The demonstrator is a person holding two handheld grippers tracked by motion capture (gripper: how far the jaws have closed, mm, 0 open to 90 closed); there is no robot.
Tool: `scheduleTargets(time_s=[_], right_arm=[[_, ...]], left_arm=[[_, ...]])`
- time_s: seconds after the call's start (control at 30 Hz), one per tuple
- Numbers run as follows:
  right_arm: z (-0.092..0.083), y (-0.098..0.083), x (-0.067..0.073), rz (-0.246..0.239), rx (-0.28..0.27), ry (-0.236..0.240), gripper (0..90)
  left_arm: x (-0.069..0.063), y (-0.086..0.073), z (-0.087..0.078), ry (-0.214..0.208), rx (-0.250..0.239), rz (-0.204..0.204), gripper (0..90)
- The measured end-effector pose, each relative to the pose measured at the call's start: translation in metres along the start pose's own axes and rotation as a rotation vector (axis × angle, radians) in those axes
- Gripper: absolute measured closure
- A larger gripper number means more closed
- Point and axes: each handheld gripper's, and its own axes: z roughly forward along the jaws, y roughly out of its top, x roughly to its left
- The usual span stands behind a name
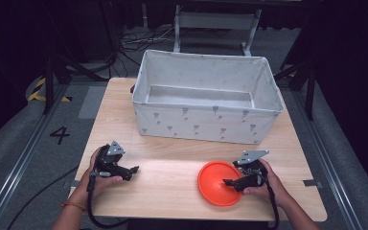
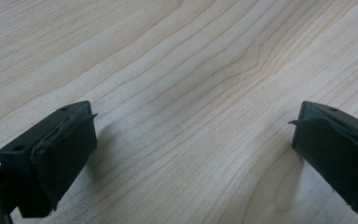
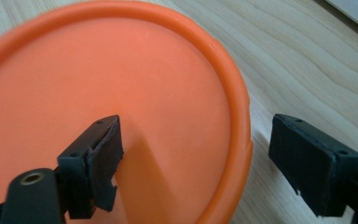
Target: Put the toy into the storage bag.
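The right tongs (image 3: 193, 163) are straddling the orange plate's (image 1: 215, 184) rim, spread and gripping nothing, near the tabletop's (image 1: 172, 187) front edge; a shallow pinch could be slipping off. The left tongs (image 2: 191, 154) are hovering spread.

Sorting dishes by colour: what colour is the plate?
Orange plate, clearest in the right gripper view.

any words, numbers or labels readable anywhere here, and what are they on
"4" – painted in black on the grey floor left of the table.
The fabric bin carries small grey printed motifs, too small to tell whether they hold letters.
Nothing readable on the orange plate.
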Motion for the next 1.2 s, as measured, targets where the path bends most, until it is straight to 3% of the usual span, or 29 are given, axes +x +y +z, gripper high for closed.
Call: scheduleTargets(time_s=[0.13,0.63,0.8,0.9,1.0,1.2], right_arm=[[-0.001,-0.003,0.005,0.006,-0.012,-0.023,16.9],[0.005,0.001,0.015,-0.011,-0.018,0.004,15.6],[0.005,0.008,0.017,-0.014,0.017,0.003,21.0],[0.005,0.009,0.017,-0.004,0.019,-0.003,26.3],[0.002,0.010,0.015,0.014,0.002,-0.026,44.7],[-0.006,0.010,0.005,0.070,-0.049,0.007,65.3]], left_arm=[[0.000,0.000,0.000,0.000,-0.002,0.000,0.2],[0.000,0.000,0.000,-0.002,0.000,0.001,0.2],[0.000,0.000,0.000,-0.002,0.000,0.003,0.2],[0.000,0.000,0.000,-0.002,0.000,0.002,0.2],[0.000,0.000,0.000,-0.002,0.000,0.002,0.2],[0.001,0.001,0.000,-0.002,0.002,0.011,0.2]])
